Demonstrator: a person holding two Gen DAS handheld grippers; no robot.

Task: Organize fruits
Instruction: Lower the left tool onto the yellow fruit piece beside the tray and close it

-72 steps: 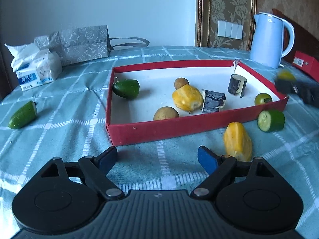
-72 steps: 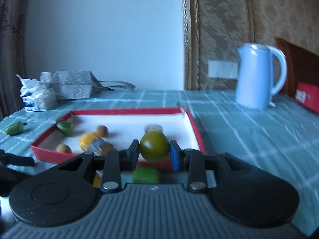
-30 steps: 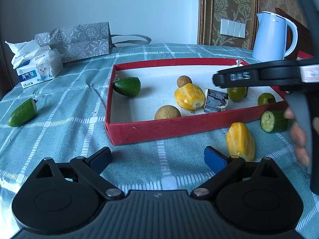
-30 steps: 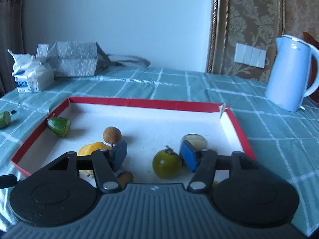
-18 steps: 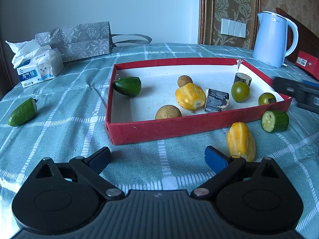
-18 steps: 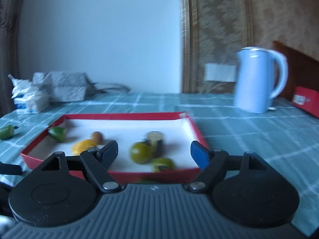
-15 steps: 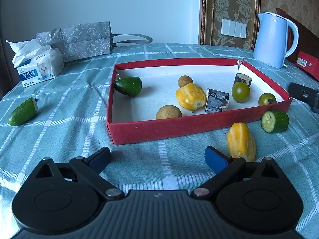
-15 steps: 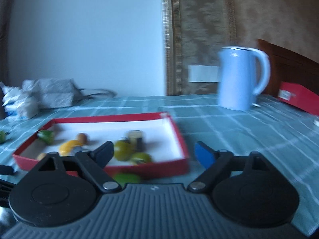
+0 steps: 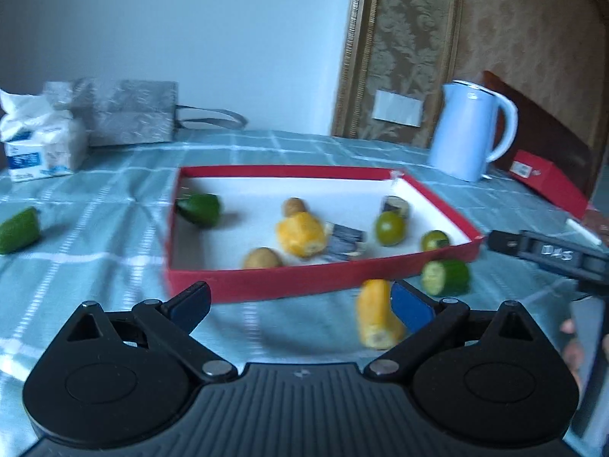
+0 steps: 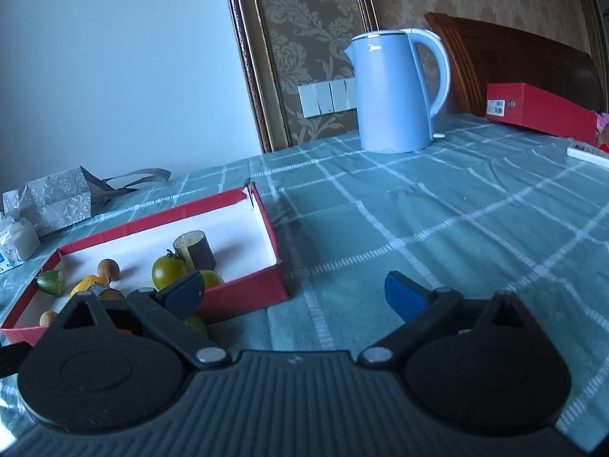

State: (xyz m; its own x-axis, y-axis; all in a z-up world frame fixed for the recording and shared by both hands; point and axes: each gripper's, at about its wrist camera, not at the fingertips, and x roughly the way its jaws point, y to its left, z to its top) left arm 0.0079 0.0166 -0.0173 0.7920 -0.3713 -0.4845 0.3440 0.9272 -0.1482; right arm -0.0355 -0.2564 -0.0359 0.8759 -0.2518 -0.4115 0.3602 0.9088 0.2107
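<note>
A red tray (image 9: 266,280) with a white floor holds several fruits: two green tomatoes (image 9: 389,227), a yellow piece (image 9: 300,233), brown round fruits (image 9: 262,258) and a green chunk (image 9: 200,208). On the cloth in front lie a yellow piece (image 9: 375,316) and a cut cucumber (image 9: 445,277). My left gripper (image 9: 300,302) is open, its right pad beside the yellow piece. My right gripper (image 10: 293,291) hovers over bare cloth right of the tray (image 10: 243,299), its jaws still opening with nothing between them.
A green cucumber piece (image 9: 17,230) lies far left on the checked cloth. A blue kettle (image 10: 396,91), a red box (image 10: 540,108), a grey bag (image 9: 129,112) and a tissue pack (image 9: 38,148) stand at the back. The right gripper's body (image 9: 548,253) shows at the left view's right edge.
My right gripper let the green tomato go in the tray, opened wide and swung right, off the tray. My left gripper shifted slightly toward the yellow piece on the cloth.
</note>
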